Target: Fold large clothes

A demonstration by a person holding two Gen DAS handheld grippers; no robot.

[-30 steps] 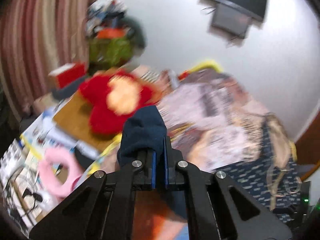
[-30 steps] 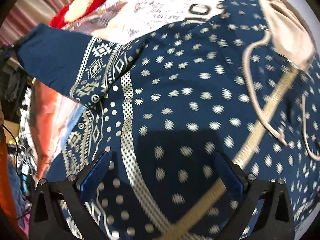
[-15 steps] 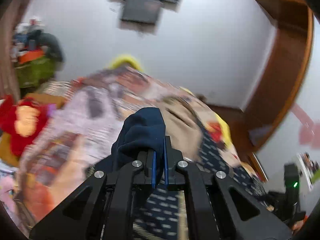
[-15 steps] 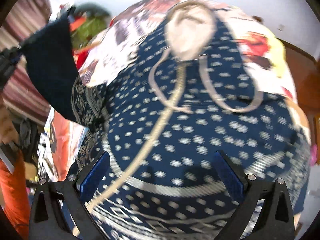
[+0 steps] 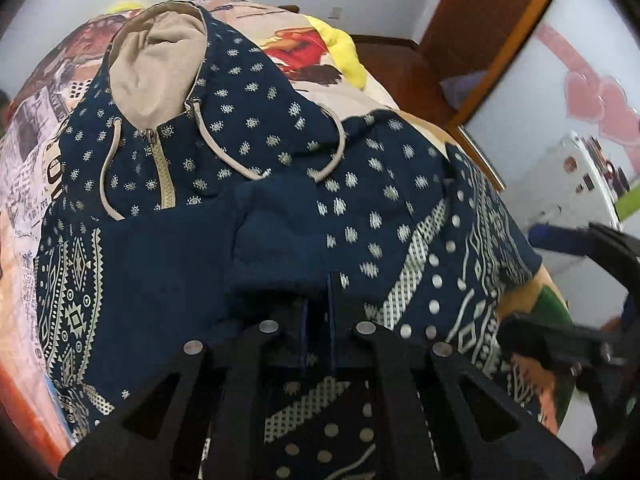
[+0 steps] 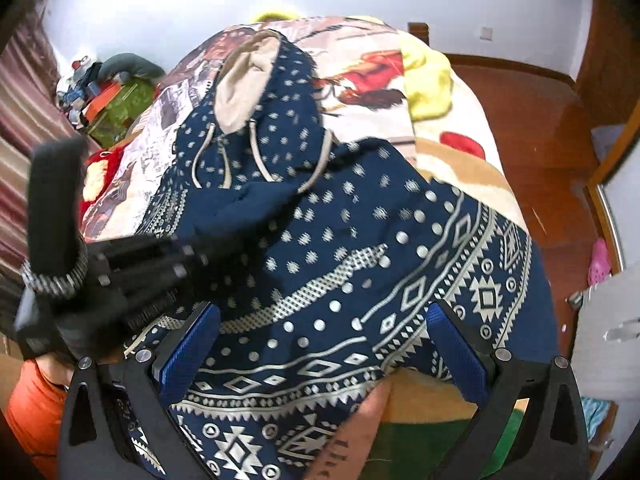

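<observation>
A navy hoodie (image 5: 256, 128) with a pale pattern, a beige hood (image 5: 156, 64) and drawcords lies face up on the bed. My left gripper (image 5: 320, 292) is shut on the plain navy cuff of one sleeve (image 5: 168, 264), which lies folded across the hoodie's front. The right wrist view shows this gripper (image 6: 236, 232) blurred, reaching in from the left over the hoodie (image 6: 360, 216). My right gripper (image 6: 320, 344) stands open above the patterned hem with nothing between its fingers. It also shows as a dark blur (image 5: 580, 288) at the right of the left wrist view.
A printed blanket (image 6: 452, 152) covers the bed; its right edge drops to a wooden floor (image 6: 520, 92). A red plush toy (image 6: 94, 168) and piled clutter (image 6: 112, 96) sit to the left. A pink slipper (image 6: 600, 264) lies on the floor. An orange sleeve (image 6: 32, 412) is at the lower left.
My left gripper has swung the sleeve from out at the left side over onto the hoodie's front and tipped downward. My right gripper has risen and pulled back toward the hem, still open.
</observation>
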